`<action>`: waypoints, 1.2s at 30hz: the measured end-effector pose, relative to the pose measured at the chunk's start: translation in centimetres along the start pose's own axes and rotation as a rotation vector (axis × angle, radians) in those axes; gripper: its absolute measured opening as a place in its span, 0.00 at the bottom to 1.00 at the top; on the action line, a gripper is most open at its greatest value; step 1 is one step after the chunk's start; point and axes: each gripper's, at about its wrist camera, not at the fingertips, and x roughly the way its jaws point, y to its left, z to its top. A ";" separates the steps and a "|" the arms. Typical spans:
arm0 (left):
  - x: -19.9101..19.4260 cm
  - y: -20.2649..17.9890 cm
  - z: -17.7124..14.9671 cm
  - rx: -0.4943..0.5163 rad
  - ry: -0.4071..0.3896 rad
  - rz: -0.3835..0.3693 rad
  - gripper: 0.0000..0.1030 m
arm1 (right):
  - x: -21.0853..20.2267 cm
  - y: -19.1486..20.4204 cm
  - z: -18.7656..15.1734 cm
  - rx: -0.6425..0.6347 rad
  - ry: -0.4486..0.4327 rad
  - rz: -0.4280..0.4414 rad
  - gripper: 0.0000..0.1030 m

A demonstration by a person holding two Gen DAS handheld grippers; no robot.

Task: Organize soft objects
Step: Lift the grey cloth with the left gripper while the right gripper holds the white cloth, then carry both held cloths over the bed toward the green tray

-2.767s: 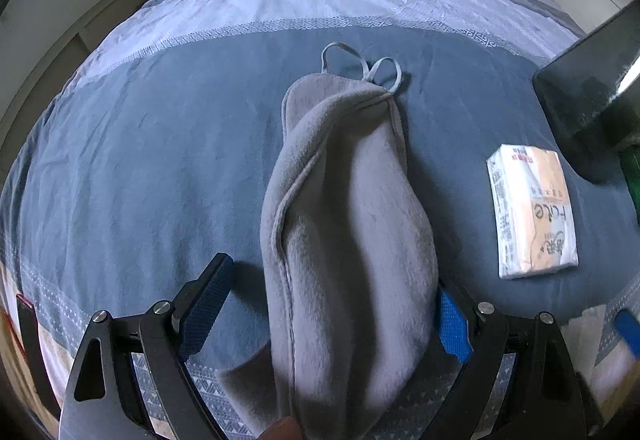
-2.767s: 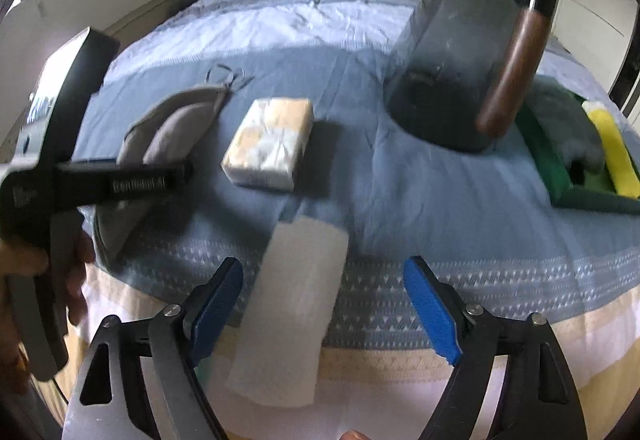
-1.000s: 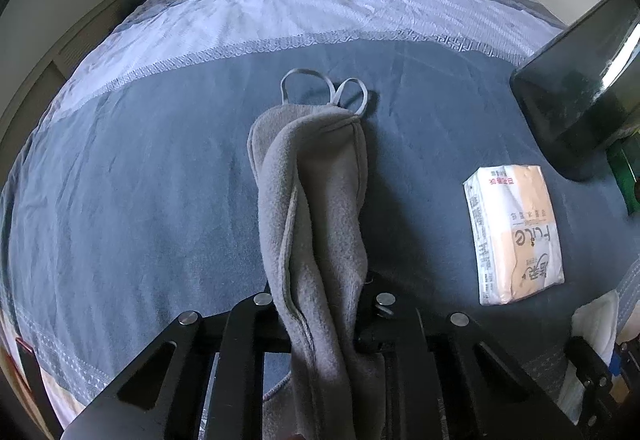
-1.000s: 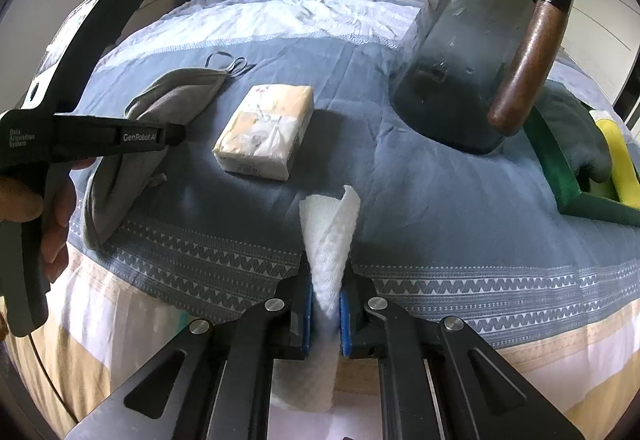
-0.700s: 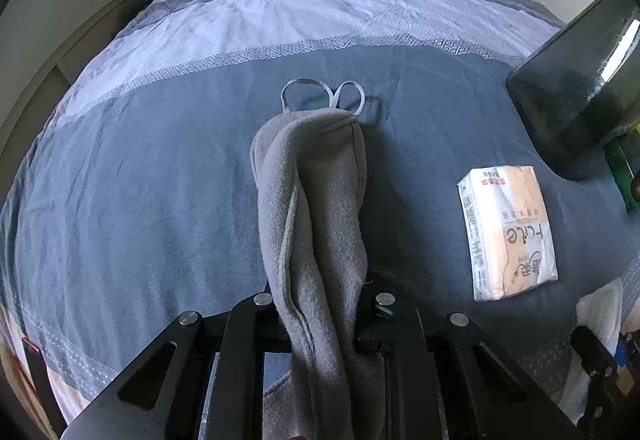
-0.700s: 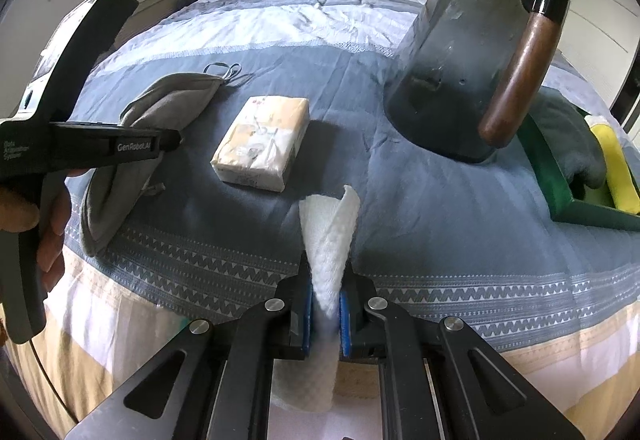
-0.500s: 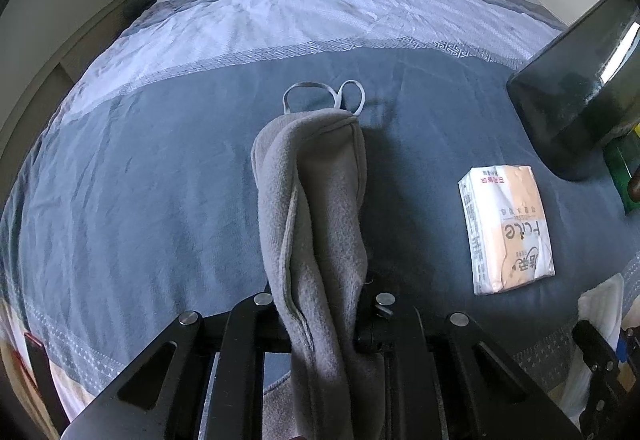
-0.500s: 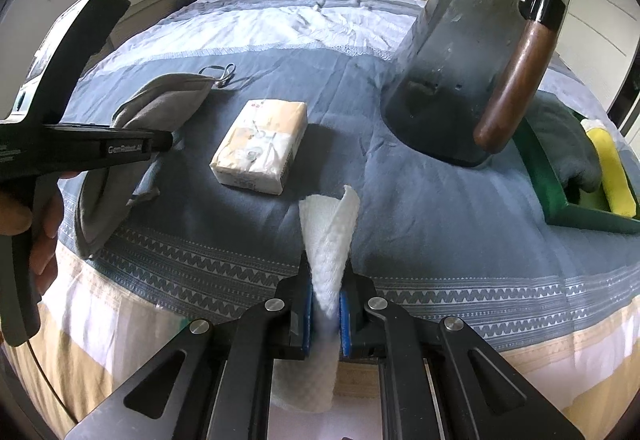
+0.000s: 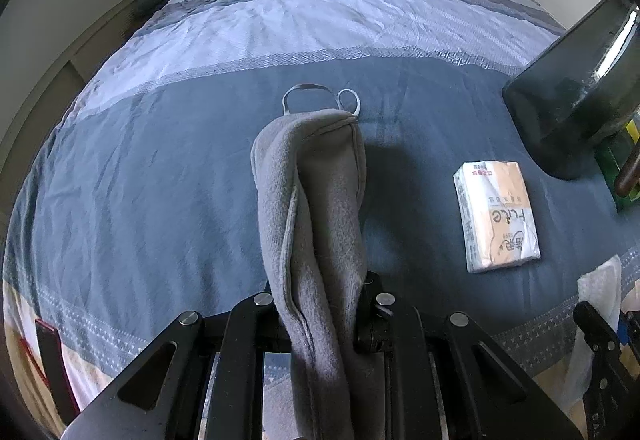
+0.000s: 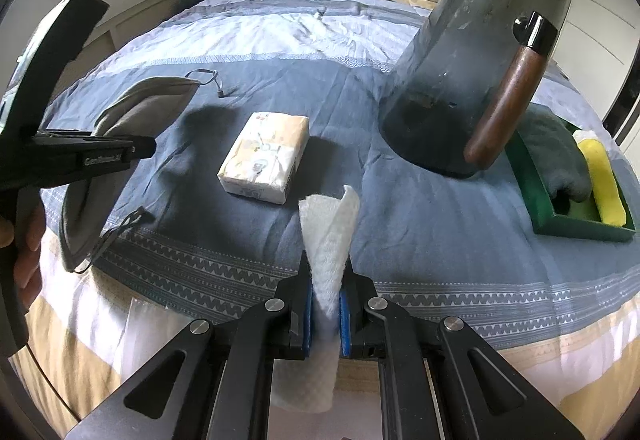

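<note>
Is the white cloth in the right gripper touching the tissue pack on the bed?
Apart. The right wrist view shows a strip of blue bedspread between the white cloth and the tissue pack.

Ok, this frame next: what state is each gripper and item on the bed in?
Left gripper: shut on the grey fleece eye mask, lifted off the bedspread.
Right gripper: shut on the white quilted cloth.
Tissue pack: lying flat, sealed.
Dark glass pitcher with wooden handle: upright.
Green tray: holding a grey cloth and yellow roll.
</note>
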 end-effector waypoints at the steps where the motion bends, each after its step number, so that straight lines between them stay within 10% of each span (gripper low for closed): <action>1: 0.0 0.1 0.0 -0.001 0.000 0.001 0.14 | 0.0 0.0 0.0 -0.001 0.000 -0.001 0.09; 36: -4.7 1.2 -2.1 -0.059 -0.039 -0.005 0.14 | -4.4 -0.3 0.3 -0.027 -0.077 -0.039 0.09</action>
